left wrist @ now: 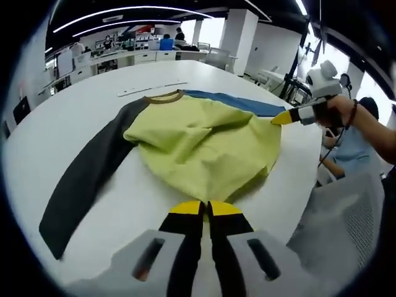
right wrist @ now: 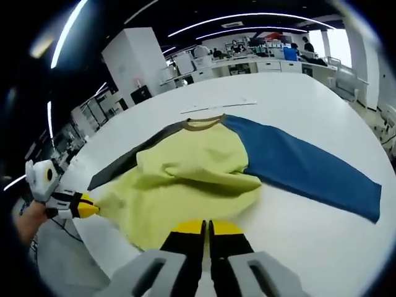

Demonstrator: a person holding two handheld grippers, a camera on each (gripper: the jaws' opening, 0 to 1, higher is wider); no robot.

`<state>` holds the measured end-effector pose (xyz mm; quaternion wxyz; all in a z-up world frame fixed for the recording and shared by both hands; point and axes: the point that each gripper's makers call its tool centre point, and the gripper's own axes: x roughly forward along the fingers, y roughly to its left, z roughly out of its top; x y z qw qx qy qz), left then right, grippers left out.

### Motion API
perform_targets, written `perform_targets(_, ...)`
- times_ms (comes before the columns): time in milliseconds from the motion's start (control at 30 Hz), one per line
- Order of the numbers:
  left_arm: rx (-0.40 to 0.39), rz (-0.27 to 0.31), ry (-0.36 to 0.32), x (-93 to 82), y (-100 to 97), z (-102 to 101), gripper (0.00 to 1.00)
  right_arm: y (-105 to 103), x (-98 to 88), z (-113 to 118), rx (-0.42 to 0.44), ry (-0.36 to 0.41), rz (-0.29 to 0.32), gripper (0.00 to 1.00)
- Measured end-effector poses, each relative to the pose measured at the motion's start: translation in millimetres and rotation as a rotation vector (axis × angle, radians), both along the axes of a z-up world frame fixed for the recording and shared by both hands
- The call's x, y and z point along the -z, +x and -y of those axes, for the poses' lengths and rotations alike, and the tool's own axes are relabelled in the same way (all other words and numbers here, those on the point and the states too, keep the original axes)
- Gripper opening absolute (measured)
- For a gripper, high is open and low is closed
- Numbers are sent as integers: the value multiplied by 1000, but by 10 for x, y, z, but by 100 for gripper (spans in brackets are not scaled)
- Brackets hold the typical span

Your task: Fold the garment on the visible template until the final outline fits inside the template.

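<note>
Yellow-green long-sleeved shirt (left wrist: 204,145) spread on a round white table (left wrist: 55,136), body rumpled and partly folded over, dark grey sleeve (left wrist: 83,179) and blue sleeve (right wrist: 303,164) stretched outward, left gripper (left wrist: 205,210) jaws pressed together at the hem, right gripper (right wrist: 206,229) jaws likewise closed at the fabric's edge, whether either pinches cloth unclear

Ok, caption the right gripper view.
Closed fingers at the hem of a yellow shirt, blue sleeve spread on white table.

Bright, even light from ceiling strips (left wrist: 133,10) and far windows (right wrist: 337,43). The white desk (left wrist: 55,136) shows soft glare and faint shadows. Fisheye bending warps and blurs both views' edges.
</note>
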<state>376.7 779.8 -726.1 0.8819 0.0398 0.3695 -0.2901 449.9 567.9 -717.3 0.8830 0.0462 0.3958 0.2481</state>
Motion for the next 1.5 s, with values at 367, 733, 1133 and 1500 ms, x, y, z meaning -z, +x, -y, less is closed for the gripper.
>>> perform_targets(367, -26, -18, 3, 99, -195, -94, 0, 49, 18, -399, -118, -32, 23, 0)
perform_targets(733, -60, -16, -2, 132, -187, -145, 0, 9, 316, -657, -216, -106, 2, 0)
perform_targets(1133, -67, -28, -1, 169, -204, -175, 0, -164, 589, -806, -316, -212, 4, 0)
perform_targets(1500, -67, -17, 9, 163, -210, -194, 0, -184, 446, -902, -277, -67, 6, 14)
